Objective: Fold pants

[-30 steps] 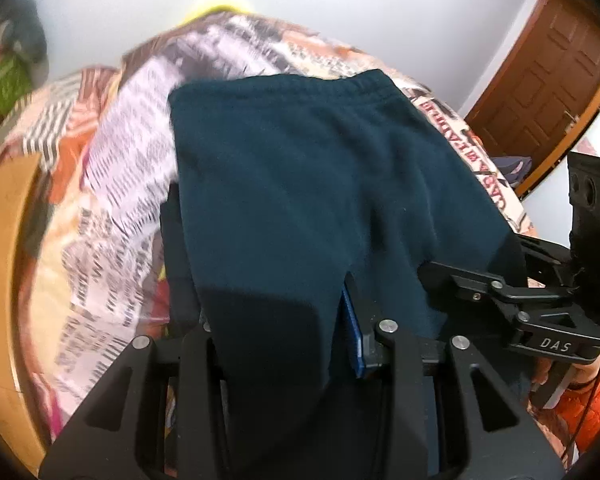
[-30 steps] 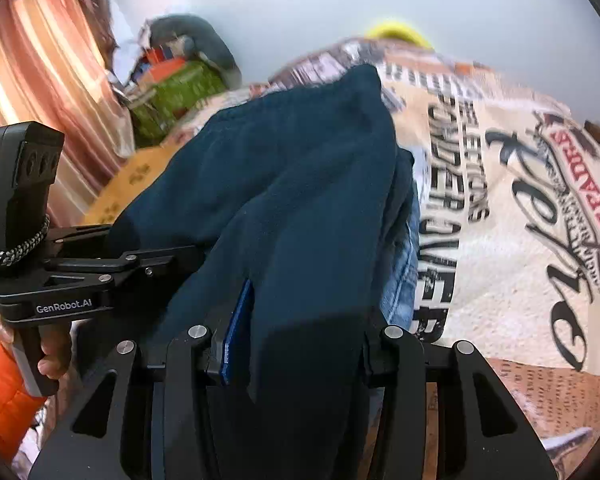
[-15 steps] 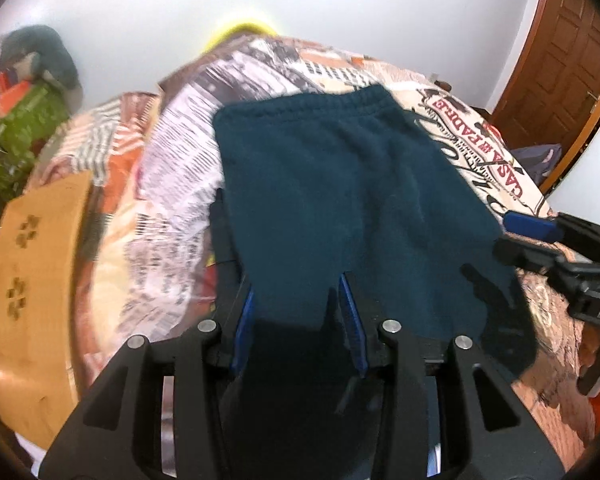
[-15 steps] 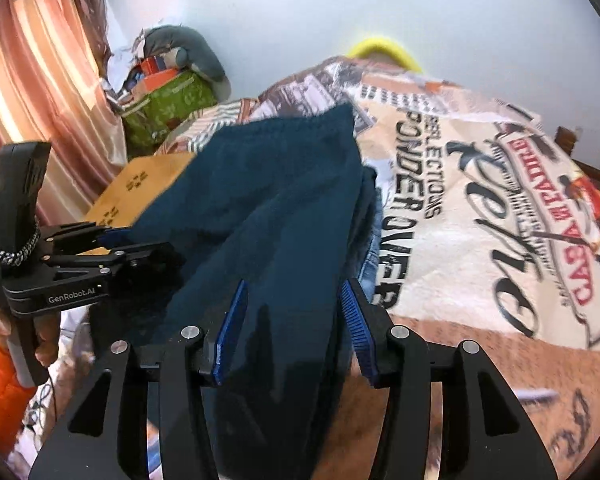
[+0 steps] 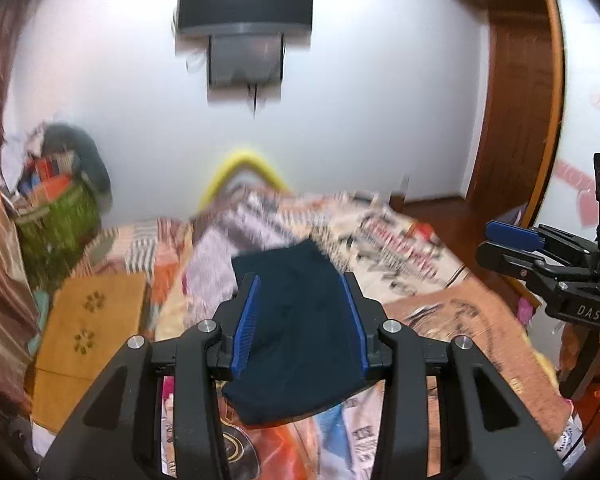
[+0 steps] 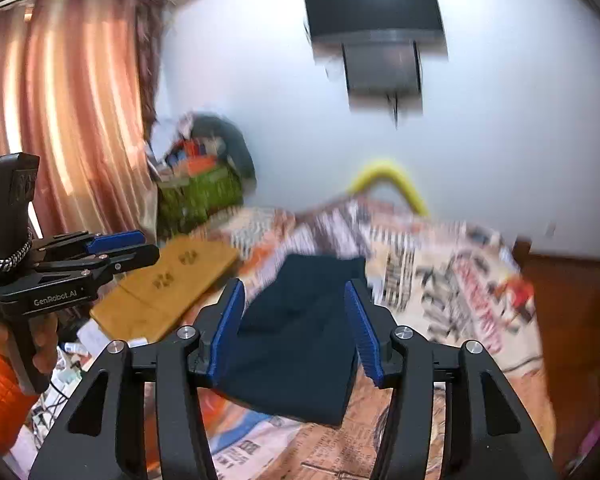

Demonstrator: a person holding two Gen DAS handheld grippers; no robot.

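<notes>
Starting at the left, find the left tongs (image 5: 300, 280) held part-open in the air, clamping nothing, pointed forward and somewhat down over the bed (image 5: 440, 312). Between and beyond its two fingers, see the pants (image 5: 300, 320), a dark navy folded bundle lying flat on the patterned bedcover, below and ahead, well apart from the tips and touching neither. Read the bundle's long axis as running straight away from the holder, from a near edge by the foot of the bed toward the far wall, roughly in line with both tools. Moving right, find the right tongs (image 6: 294, 285) at about the same height, parted a little wider, jaws having just been opening further, nothing between them but air, with the same bundle framed below. Judged from both views, hard to call either hand nearer: pants sit about midway, perhaps a shade toward the left one. For any further fold, expect to come down and forward onto the near edge and carry it along that long axis.
</notes>
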